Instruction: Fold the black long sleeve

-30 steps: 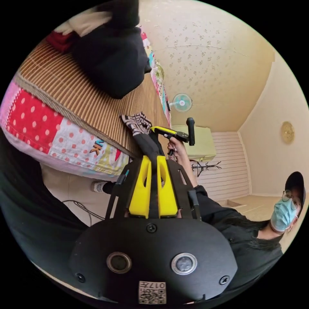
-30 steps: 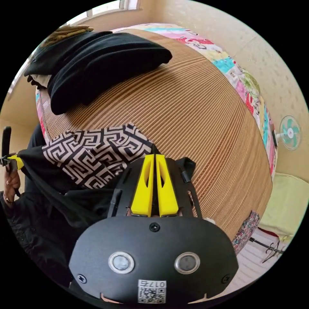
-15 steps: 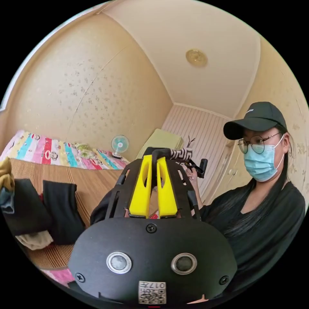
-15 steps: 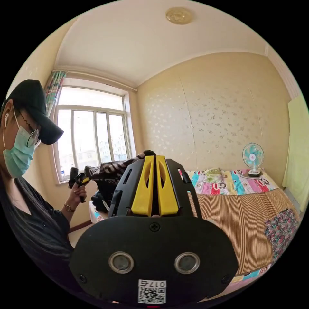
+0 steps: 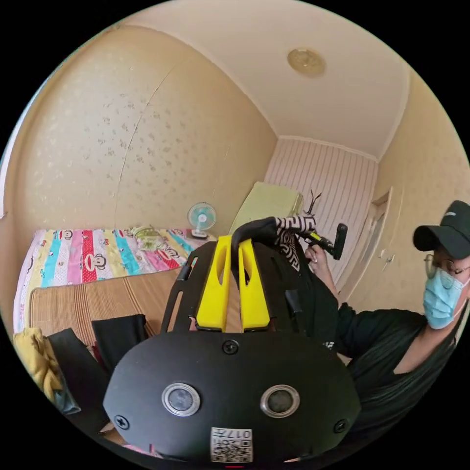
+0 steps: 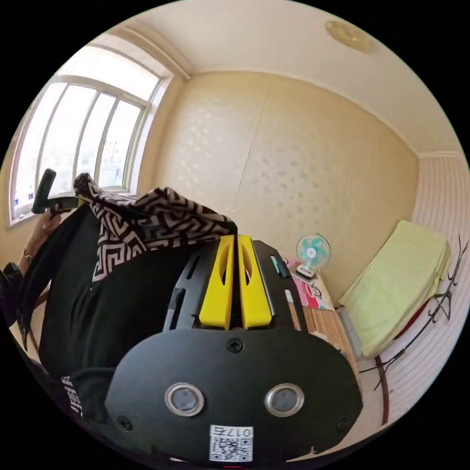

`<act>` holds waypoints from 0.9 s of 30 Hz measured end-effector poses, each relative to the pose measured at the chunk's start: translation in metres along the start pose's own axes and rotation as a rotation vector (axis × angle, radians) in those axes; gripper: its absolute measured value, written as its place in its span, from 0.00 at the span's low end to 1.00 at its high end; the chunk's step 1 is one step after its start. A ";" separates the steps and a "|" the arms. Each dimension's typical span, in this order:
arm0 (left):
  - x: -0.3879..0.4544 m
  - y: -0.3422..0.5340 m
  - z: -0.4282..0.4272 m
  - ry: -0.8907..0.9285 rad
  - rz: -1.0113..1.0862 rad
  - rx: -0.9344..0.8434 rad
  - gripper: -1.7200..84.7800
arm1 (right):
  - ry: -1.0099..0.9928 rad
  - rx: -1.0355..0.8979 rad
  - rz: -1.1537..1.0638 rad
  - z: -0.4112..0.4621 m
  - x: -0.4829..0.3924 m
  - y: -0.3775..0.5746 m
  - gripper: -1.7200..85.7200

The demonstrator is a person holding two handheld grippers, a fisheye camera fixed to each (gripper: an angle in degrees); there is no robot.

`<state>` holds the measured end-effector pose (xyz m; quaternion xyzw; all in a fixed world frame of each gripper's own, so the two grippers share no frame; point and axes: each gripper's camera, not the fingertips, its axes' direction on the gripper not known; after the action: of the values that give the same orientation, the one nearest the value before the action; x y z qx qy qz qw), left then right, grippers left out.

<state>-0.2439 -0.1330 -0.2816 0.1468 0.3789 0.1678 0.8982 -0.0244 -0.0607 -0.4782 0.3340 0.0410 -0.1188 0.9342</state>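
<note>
Left gripper view: left hand-held gripper [image 5: 234, 242] with two smooth yellow jaws close together, pinching a rolled edge of the black long sleeve [image 5: 313, 298]. Soft black cloth with a black-and-white maze-pattern part [image 5: 292, 230], held up in the air and stretched across to the right hand-held gripper [image 5: 317, 238], gripped by a hand [image 5: 320, 258]. Cannot tell how those far jaws stand, too small and half hidden by cloth. Below, a bed [image 5: 73, 254] with a ribbed brown straw mat [image 5: 98, 303] over a bright cartoon sheet. Dark folded clothes [image 5: 117, 335] and something yellow [image 5: 36, 360] at the near edge, partly cut off. Small round fan [image 5: 201, 217] by the dotted wall.

Right gripper view: right hand-held gripper [image 6: 236, 240] jaws nearly touching, with the patterned edge caught at their tips. Black long sleeve [image 6: 117, 298] hanging wide and limp, its lower part hidden behind the black camera plate. Left hand-held gripper [image 6: 63, 199] far off by the bright window [image 6: 73, 132], jaws covered by cloth. Pale green blanket [image 6: 401, 284] folded by the striped wall.
</note>
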 end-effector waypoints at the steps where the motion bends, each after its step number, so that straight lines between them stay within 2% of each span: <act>1: -0.027 -0.007 0.039 -0.052 -0.024 -0.085 0.06 | -0.026 -0.046 0.001 0.029 0.005 0.000 0.03; 3: -0.069 -0.002 0.089 -0.136 -0.113 -0.210 0.08 | 0.028 -0.308 0.078 0.125 0.022 0.021 0.04; 5: -0.101 0.017 0.122 -0.220 -0.195 -0.305 0.10 | 0.008 -0.353 0.118 0.153 0.021 0.050 0.06; 7: -0.116 0.058 0.149 -0.185 -0.231 -0.353 0.11 | -0.142 -0.356 0.118 0.166 0.007 0.090 0.07; 9: -0.118 0.098 0.168 -0.117 -0.258 -0.390 0.12 | -0.312 -0.439 0.110 0.181 -0.025 0.155 0.09; 13: -0.108 0.201 0.199 -0.042 -0.357 -0.506 0.14 | -0.551 -0.509 0.167 0.180 -0.074 0.251 0.13; 14: -0.105 0.215 0.197 -0.044 -0.374 -0.504 0.15 | -0.573 -0.521 0.187 0.175 -0.084 0.274 0.14; 17: -0.095 0.270 0.175 -0.112 -0.469 -0.484 0.15 | -0.444 -0.572 0.129 0.169 -0.109 0.318 0.15; 18: -0.090 0.287 0.164 -0.168 -0.504 -0.475 0.15 | -0.478 -0.613 0.122 0.176 -0.115 0.331 0.15; 20: -0.082 0.309 0.152 -0.219 -0.552 -0.467 0.16 | -0.423 -0.547 0.117 0.168 -0.110 0.334 0.14; 22: -0.078 0.334 0.161 -0.209 -0.595 -0.537 0.16 | -0.359 -0.568 0.158 0.168 -0.093 0.325 0.08; 25: -0.077 0.339 0.169 -0.255 -0.528 -0.541 0.11 | -0.503 -0.434 0.322 0.152 -0.034 0.302 0.04; 27: -0.089 0.332 0.173 -0.207 -0.545 -0.592 0.08 | -0.570 -0.318 0.481 0.139 0.039 0.282 0.03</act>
<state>-0.2391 0.1059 0.0202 -0.2075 0.2471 0.0101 0.9465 0.0838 0.0549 -0.2032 0.1392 -0.2812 0.0232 0.9492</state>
